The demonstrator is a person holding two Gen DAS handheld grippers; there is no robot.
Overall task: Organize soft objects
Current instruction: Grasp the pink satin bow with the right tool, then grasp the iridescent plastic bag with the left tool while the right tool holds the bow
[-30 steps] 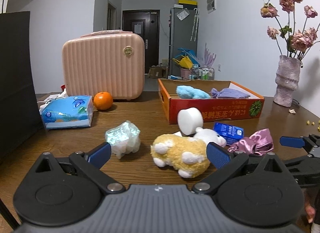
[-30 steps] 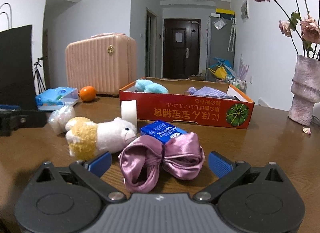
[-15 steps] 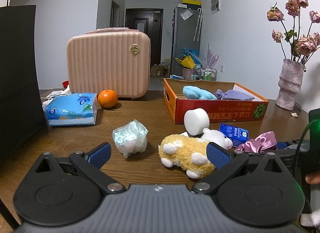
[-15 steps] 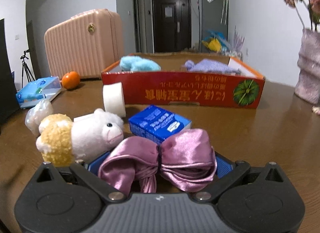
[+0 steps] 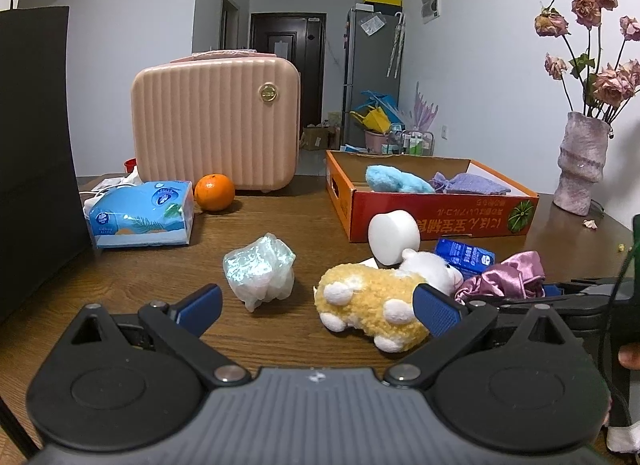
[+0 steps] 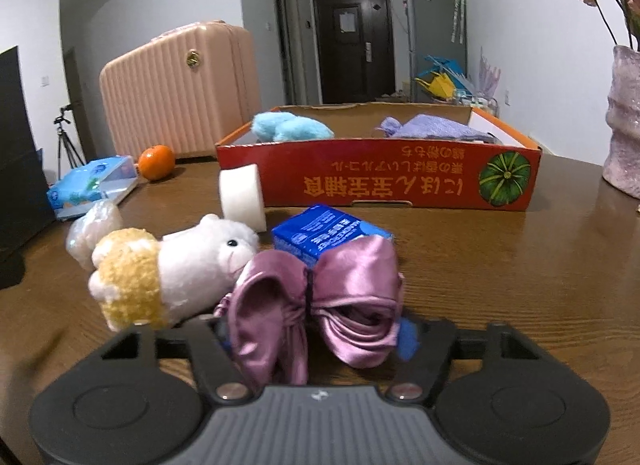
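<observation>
My right gripper point(image 6: 316, 335) is shut on a purple satin bow point(image 6: 320, 297), which also shows in the left wrist view point(image 5: 508, 277). A yellow and white plush sheep point(image 6: 168, 269) lies just left of the bow and in front of my open, empty left gripper point(image 5: 316, 307). A crumpled plastic-wrapped soft bundle point(image 5: 260, 269) lies left of the sheep. The red cardboard box point(image 6: 380, 181) behind holds a blue plush point(image 6: 288, 127) and a lilac pouch point(image 6: 436, 129).
A blue carton point(image 6: 328, 237) and a white roll point(image 6: 242, 195) sit between the bow and the box. A tissue pack point(image 5: 140, 213), an orange point(image 5: 215, 192) and a pink case point(image 5: 216, 133) stand at the back left. A vase point(image 5: 580, 165) stands right.
My right gripper moved forward around the purple bow and closed on it. My left gripper shifted slightly and stays open.
</observation>
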